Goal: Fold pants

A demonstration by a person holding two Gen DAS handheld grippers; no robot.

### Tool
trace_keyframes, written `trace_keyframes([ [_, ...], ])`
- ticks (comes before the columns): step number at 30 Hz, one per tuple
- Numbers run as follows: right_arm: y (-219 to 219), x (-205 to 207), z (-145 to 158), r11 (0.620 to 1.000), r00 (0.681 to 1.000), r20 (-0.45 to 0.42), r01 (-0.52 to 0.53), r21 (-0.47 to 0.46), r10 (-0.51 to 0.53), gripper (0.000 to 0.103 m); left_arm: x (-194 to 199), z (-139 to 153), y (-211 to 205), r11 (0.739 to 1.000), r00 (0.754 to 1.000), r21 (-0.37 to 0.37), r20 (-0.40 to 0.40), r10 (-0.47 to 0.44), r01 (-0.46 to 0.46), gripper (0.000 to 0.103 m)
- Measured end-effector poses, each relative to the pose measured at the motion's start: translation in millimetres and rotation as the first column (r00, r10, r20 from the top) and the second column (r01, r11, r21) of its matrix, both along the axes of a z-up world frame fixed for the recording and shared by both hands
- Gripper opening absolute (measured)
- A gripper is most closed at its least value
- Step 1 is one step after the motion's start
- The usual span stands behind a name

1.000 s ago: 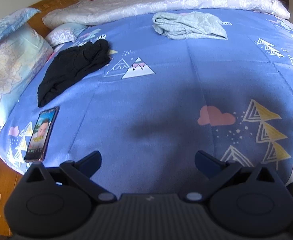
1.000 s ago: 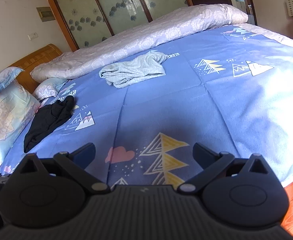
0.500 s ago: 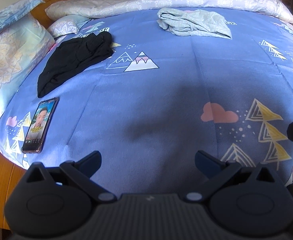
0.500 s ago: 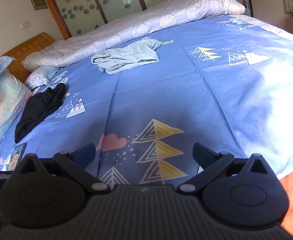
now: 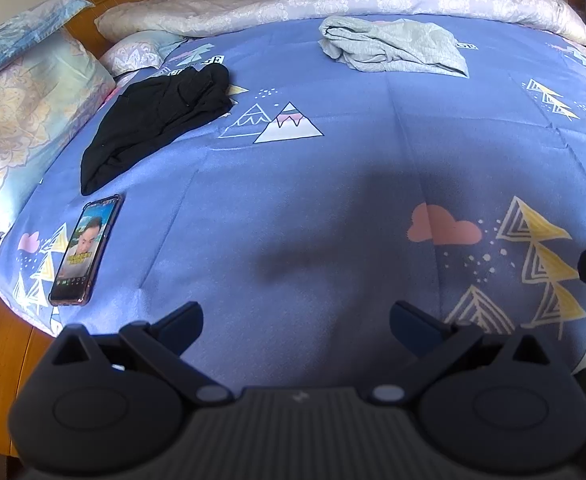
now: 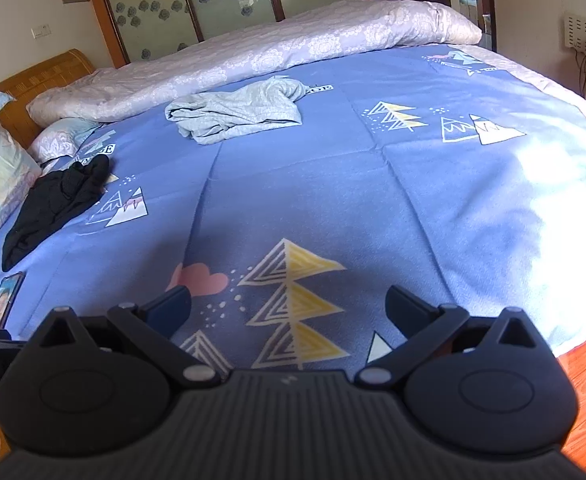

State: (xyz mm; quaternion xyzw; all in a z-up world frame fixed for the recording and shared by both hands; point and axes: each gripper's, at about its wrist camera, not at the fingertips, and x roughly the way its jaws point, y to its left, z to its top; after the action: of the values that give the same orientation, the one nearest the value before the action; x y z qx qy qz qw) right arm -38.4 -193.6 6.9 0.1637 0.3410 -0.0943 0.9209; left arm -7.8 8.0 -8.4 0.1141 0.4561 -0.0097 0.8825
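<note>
— Two grippers, what are they doing?
— Left gripper and right gripper hang over the blue bedspread, jaws spread wide, holding nothing.
— And farther out?
— A phone lies near the bed's edge, black pants crumpled beyond it, a grey garment bunched beside the pale quilt.

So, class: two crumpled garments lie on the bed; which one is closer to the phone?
The black garment, bunched near the pillows, just beyond the phone; the grey one lies far off by the quilt.
</note>
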Motion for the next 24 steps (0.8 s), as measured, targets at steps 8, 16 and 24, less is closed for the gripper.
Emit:
trace_keyframes([
  [8,-1.3,1.3,0.2,0.999,1.0,-0.002,0.031,-0.015,-0.031,0.103,-0.7,0.2,0.5,1.0,1.0,0.003,0.002,0.0,0.0,0.103],
  [16,0.7,1.7,0.6,0.999,0.999,-0.005,0.044,-0.025,-0.044,0.103,-1.1,0.6,0.5,1.0,1.0,0.006,0.005,-0.002,0.002,0.103],
  [24,1.1,1.8,0.1,0.999,0.999,-0.005,0.049,-0.023,-0.049,0.103,-4.7,5.5,-2.4,1.0,0.999,0.031,0.046,-0.007,0.006,0.103],
])
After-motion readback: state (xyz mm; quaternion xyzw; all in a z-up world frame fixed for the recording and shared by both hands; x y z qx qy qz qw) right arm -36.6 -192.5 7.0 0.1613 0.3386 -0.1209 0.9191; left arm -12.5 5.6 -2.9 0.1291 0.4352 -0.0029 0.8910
